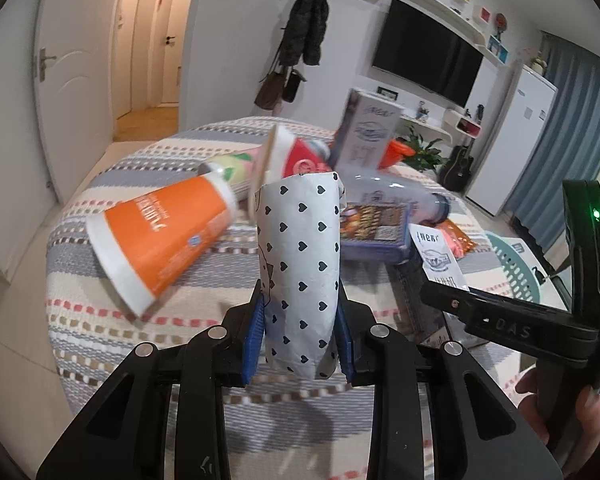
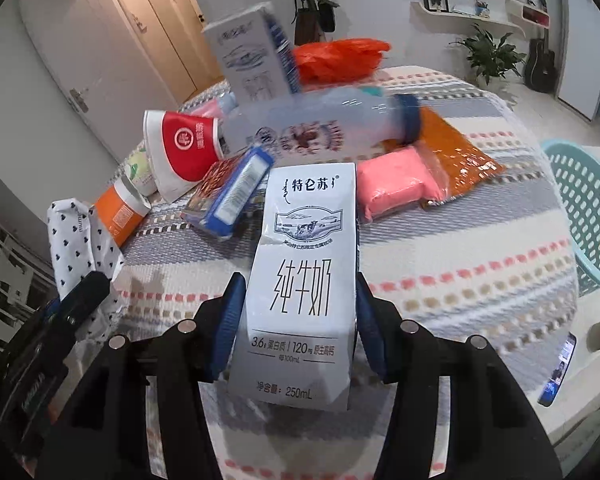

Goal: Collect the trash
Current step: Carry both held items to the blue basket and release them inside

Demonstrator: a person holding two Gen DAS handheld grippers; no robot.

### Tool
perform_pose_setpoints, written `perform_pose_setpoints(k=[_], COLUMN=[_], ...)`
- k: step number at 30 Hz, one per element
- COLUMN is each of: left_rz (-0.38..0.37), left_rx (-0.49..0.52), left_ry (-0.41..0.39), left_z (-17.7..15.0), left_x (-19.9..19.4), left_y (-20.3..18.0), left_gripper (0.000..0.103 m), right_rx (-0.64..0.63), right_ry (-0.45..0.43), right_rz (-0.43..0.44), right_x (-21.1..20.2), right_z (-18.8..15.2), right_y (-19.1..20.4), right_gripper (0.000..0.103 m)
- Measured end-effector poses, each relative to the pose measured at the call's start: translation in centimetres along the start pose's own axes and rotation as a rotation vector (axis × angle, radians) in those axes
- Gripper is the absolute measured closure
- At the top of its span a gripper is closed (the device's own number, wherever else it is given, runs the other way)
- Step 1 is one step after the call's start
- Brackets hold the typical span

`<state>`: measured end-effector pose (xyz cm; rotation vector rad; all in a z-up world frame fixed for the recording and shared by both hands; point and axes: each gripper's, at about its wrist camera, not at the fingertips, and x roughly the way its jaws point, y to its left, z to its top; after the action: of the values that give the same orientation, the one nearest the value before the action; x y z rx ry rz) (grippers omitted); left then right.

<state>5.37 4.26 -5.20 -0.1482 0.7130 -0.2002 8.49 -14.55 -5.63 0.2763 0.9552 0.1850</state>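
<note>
The left gripper [image 1: 300,344] is closed on a white paper cup with little dark hearts [image 1: 300,264]. The cup is squeezed between the two blue pads, and the jaws are only as far apart as the cup is wide. The cup is held up above the bench [image 1: 80,280], which is covered with a striped cloth.

The right gripper [image 2: 296,332] is closed on a white milk carton [image 2: 304,280]. The carton is pinched at both sides by the blue pads, so the jaws are held about one carton apart. It is also lifted above the cloth.

More trash is seen lying on the bench behind the milk carton. Just behind it and to its left, a blue box [image 2: 228,196] is leaning. Behind the box, a red and white cup [image 2: 184,148] is lying on its side. An orange cup [image 2: 120,212] is lying further left. A clear bottle with a blue cap [image 2: 328,120] is lying across the back, and a second milk carton [image 2: 252,60] is standing behind it. A pink packet [image 2: 396,188] is lying just to the right of the held carton, touching an orange wrapper [image 2: 456,156]. An orange bag [image 2: 340,60] is at the far edge.

A green basket [image 2: 584,208] is seen well to the right of the carton, beside the bench.
</note>
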Motion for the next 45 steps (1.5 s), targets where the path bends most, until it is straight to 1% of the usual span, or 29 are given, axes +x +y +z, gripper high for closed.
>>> perform_pose_setpoints(k=[4,7,10,13,14,16,20,25,27,30,33,35,38,43,45], left_rz=[-0.016,-0.023,-0.034,-0.041,-0.044,-0.053,-0.083,-0.137,-0.159,-0.197,-0.230,-0.246,-0.258,-0.283,-0.295], left_rx=[0.022,0.039,0.058,0.085,0.094,0.117,0.164,0.217,0.234,0.257,0.285,0.302,0.346,0.378,0.386], left_ry=[-0.012,-0.029,-0.045,-0.066,-0.074,-0.090,-0.109,-0.096,-0.086,-0.057,-0.017,0.004,0.045,0.119,0.158], left_z=[0.2,0.7,1.4,2.7,3.0,4.1,5.7,7.3,7.6,8.2,8.5,8.6,8.3,7.6,7.3], left_x=[-0.6,-1.0,-1.4,-1.7,-1.7,-1.7,-1.1,1.0,1.9,3.9,6.3,7.6,10.4,14.9,16.6], left_y=[-1.7,-3.0,-4.3,-5.7,-6.3,-7.5,-10.7,-15.5,-17.4,-20.5,-23.7,-25.2,-28.3,-31.3,-32.2], left_gripper=[0.074,0.074,0.074,0.074,0.074,0.074,0.074,0.074,0.074,0.074,0.074,0.074,0.074,0.074,0.074], right_rx=[0.001,0.001,0.008,0.019,0.026,0.038,0.086,0.143,0.162,0.193,0.230,0.258,0.286,0.364,0.388], right_ry=[-0.045,-0.083,-0.126,-0.182,-0.212,-0.245,-0.311,-0.346,-0.363,-0.373,-0.368,-0.358,-0.329,-0.274,-0.255], right_rz=[0.011,0.046,0.077,0.078,0.070,0.054,-0.006,-0.073,-0.113,-0.160,-0.185,-0.201,-0.219,-0.244,-0.254], right_x=[-2.3,-3.9,-5.8,-7.4,-8.3,-9.4,-11.4,-12.4,-12.8,-12.7,-12.3,-11.6,-10.6,-8.1,-7.2], right_z=[-0.1,0.4,0.9,1.7,2.1,2.9,4.2,5.4,5.9,6.5,7.0,7.2,7.2,6.6,6.1], right_y=[-1.3,-2.4,-2.8,-3.4,-4.1,-5.2,-8.9,-13.8,-16.1,-19.3,-22.4,-24.5,-27.6,-32.5,-33.6], right_gripper=[0.053,0.053,0.053,0.053,0.053,0.053,0.053,0.053,0.053,0.053,0.053,0.053,0.053,0.053,0.053])
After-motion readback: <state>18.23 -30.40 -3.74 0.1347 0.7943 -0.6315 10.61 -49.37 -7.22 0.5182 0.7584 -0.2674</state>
